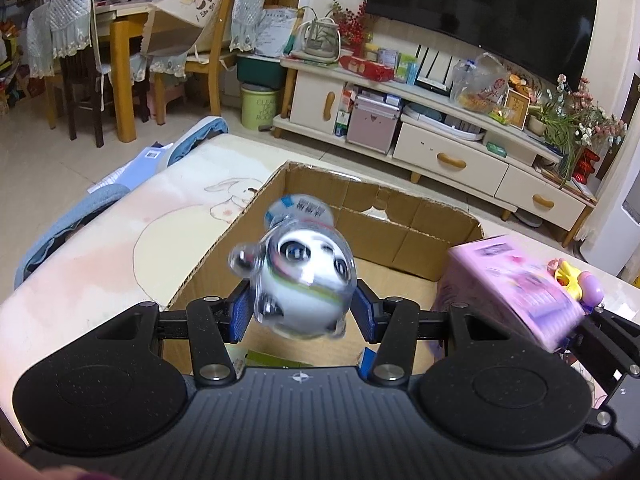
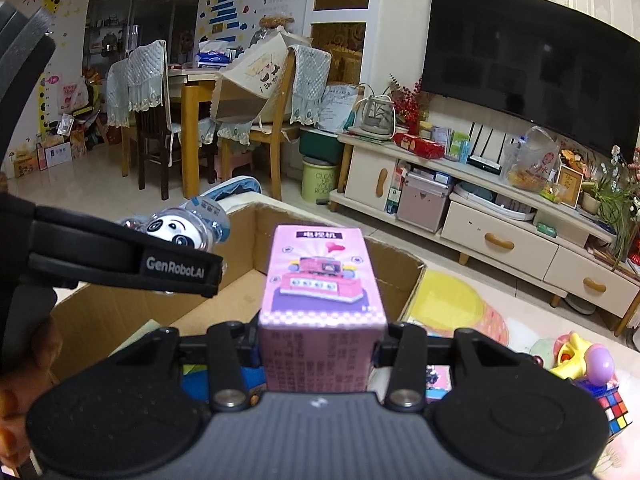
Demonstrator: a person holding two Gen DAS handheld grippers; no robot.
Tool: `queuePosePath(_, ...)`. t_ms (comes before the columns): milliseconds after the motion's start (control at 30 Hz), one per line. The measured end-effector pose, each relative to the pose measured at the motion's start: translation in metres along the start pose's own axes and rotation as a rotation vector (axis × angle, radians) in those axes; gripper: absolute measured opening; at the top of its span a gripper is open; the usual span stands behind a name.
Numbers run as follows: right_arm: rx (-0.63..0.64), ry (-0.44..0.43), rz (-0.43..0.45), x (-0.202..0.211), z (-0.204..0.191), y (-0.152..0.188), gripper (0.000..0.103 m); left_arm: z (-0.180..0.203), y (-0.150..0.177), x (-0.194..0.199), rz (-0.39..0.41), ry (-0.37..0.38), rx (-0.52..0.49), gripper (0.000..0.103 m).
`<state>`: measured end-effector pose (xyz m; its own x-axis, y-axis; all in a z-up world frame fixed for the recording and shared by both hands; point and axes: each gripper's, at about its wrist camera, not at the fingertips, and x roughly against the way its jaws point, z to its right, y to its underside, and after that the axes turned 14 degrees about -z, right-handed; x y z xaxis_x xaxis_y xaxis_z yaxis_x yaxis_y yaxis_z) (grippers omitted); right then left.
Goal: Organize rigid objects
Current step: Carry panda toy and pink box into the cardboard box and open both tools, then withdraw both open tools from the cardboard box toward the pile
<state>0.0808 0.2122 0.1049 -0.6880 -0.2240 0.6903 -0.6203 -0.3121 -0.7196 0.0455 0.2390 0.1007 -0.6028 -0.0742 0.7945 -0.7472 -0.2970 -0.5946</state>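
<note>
A panda figure in a clear round shell (image 1: 304, 276) hangs over the open cardboard box (image 1: 400, 224), and my left gripper (image 1: 303, 314) is shut on it with a blue pad on each side. In the right wrist view the panda (image 2: 180, 232) shows behind the left gripper's black finger (image 2: 176, 268). My right gripper (image 2: 320, 346) is shut on an upright pink printed carton (image 2: 322, 280), held above the box's right part (image 2: 396, 276). The same pink carton (image 1: 516, 288) appears blurred at the right of the left wrist view. The right gripper's fingertips are hidden behind the carton.
A yellow and purple toy (image 2: 580, 356) and a Rubik's cube (image 2: 616, 412) lie on the table right of the box. A green flat item (image 1: 272, 360) lies inside the box. The rabbit-print table cover (image 1: 160, 232) stretches left. A TV cabinet (image 1: 440, 160) stands beyond.
</note>
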Motion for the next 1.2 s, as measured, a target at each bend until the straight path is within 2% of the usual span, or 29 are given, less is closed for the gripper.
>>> queuePosePath(100, -0.003, 0.001, -0.002, 0.0, -0.001, 0.0, 0.051, 0.001, 0.001, 0.005, 0.014, -0.011, 0.002, 0.069)
queuePosePath(133, -0.008, 0.005, 0.002, 0.002, -0.002, 0.001, 0.059, 0.002, 0.001, 0.007, 0.025, -0.021, -0.006, 0.072)
queuePosePath(167, -0.014, 0.008, 0.008, 0.003, -0.001, 0.001, 0.066, 0.003, 0.001, 0.009, 0.037, -0.029, -0.014, 0.079)
queuePosePath(200, -0.02, 0.01, 0.015, 0.006, -0.001, 0.002, 0.068, 0.005, 0.002, 0.012, 0.049, -0.036, -0.021, 0.086)
queuePosePath(367, -0.045, 0.031, 0.036, 0.013, 0.003, 0.006, 0.078, 0.011, 0.007, 0.017, 0.073, -0.038, -0.056, 0.092)
queuePosePath(500, -0.068, 0.046, 0.048, 0.019, 0.009, 0.013, 0.081, 0.013, 0.008, 0.018, 0.08, -0.045, -0.077, 0.096)
queuePosePath(767, -0.096, 0.077, 0.071, 0.027, 0.015, 0.024, 0.088, 0.01, 0.003, 0.01, 0.071, -0.037, -0.093, 0.099)
queuePosePath(1200, -0.153, 0.091, 0.068, 0.029, 0.035, 0.042, 0.088, 0.013, 0.004, 0.008, 0.065, -0.023, -0.145, 0.1)
